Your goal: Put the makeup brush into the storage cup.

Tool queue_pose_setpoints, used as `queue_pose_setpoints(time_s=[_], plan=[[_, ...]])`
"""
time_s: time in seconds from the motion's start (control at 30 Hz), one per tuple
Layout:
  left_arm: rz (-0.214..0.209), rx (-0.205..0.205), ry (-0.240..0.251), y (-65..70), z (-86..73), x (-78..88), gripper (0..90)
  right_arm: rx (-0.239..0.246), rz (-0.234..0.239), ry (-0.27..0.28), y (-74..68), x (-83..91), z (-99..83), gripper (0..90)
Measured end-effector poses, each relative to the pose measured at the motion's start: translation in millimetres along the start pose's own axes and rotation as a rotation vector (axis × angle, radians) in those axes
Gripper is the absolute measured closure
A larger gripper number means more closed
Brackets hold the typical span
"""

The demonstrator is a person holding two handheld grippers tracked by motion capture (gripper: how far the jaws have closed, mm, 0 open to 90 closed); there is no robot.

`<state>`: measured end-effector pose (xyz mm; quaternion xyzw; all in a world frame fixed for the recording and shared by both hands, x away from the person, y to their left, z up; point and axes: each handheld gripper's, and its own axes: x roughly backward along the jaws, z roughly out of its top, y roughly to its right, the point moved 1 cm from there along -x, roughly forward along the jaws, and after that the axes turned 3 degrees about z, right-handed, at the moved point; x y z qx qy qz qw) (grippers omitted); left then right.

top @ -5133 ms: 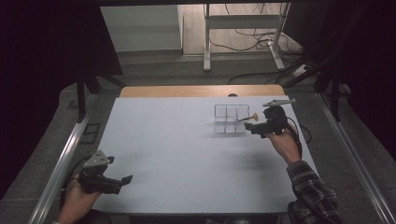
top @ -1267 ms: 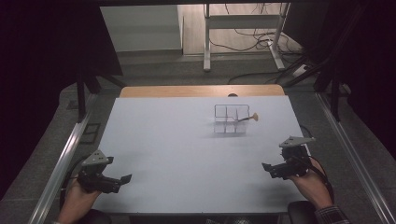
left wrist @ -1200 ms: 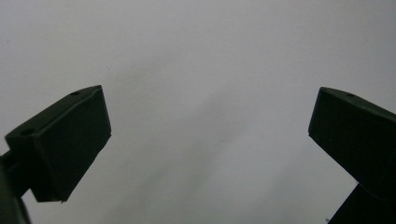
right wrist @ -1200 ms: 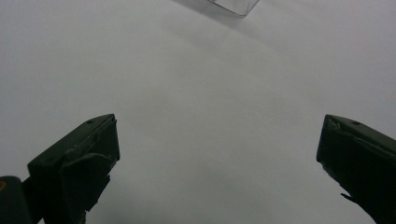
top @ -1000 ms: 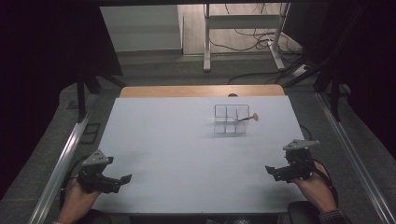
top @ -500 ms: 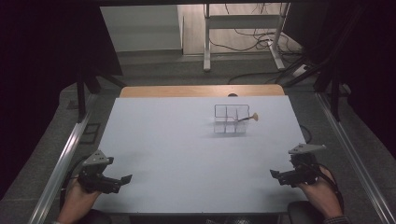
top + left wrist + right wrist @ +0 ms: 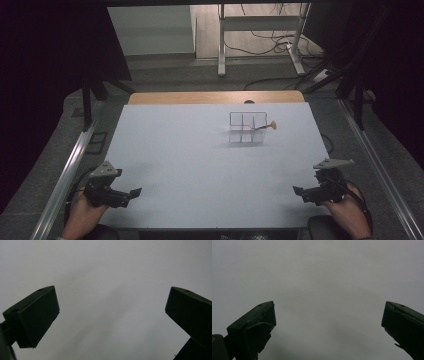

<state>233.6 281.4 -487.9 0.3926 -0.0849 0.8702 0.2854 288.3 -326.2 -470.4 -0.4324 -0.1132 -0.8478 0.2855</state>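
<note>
Your left gripper (image 7: 132, 192) sits at the near left corner of the white table (image 7: 190, 150), jaws spread wide with nothing between them; in the left gripper view there is bare tabletop between the two black jaws. Your right gripper (image 7: 298, 191) rests at the near right corner, jaws likewise wide and empty. The clear divided box (image 7: 246, 128) stands well apart from both, toward the far right of the table, with a small brown-tipped stick (image 7: 266, 127) lying across its right edge.
</note>
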Motion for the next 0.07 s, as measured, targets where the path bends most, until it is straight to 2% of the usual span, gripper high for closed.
queue_pose_setpoints(time_s=[0.07], plan=[[-0.001,0.001,0.004,0.1,0.5,-0.4,0.0,0.003,-0.001,0.000,0.2,-0.2,-0.1,0.0]])
